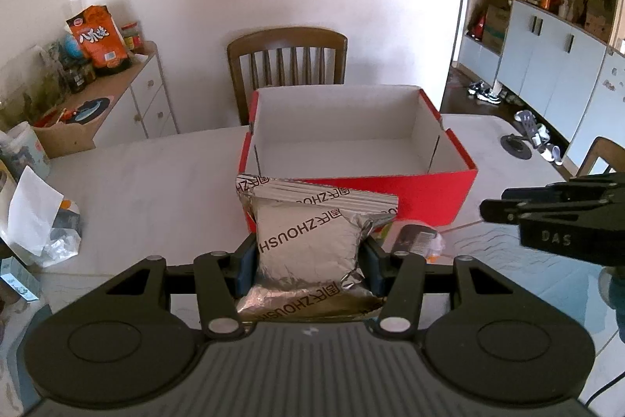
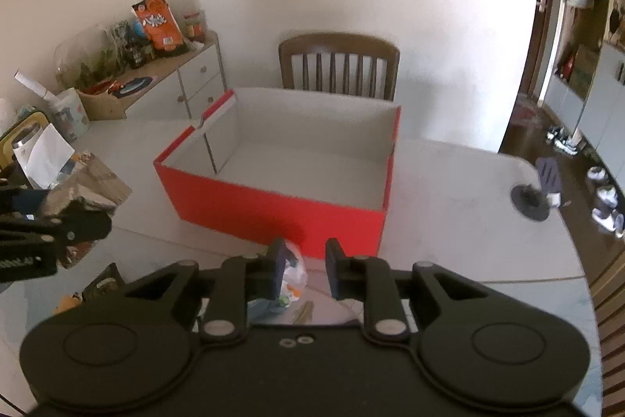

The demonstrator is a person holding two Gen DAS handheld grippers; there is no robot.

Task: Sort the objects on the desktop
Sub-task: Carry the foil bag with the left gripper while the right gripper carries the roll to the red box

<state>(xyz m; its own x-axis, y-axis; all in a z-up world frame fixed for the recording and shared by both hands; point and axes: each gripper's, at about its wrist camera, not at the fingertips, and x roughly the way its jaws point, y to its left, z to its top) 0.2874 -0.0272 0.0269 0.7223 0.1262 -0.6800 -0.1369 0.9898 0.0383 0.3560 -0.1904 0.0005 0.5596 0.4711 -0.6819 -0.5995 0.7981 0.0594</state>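
My left gripper (image 1: 308, 260) is shut on a silver foil packet (image 1: 308, 245) with dark lettering and holds it just in front of the red box (image 1: 429, 190). The box is open-topped, white inside, and nothing shows in it. In the right wrist view the same box (image 2: 273, 206) lies ahead, and the left gripper (image 2: 99, 221) with the foil packet (image 2: 90, 182) comes in from the left. My right gripper (image 2: 306, 268) stands open near the box's front wall. A small clear-wrapped item (image 2: 293, 274) lies on the table below its left finger (image 2: 278, 270). The right gripper (image 1: 488, 210) shows side-on at the right edge.
A dark small packet (image 1: 414, 239) lies on the white table (image 1: 156, 190) by the box. Bags and paper (image 1: 39, 221) crowd the table's left end. A black round stand (image 2: 533, 200) sits at the right. A wooden chair (image 1: 287, 59) is behind the box, a sideboard (image 1: 129, 92) at the left.
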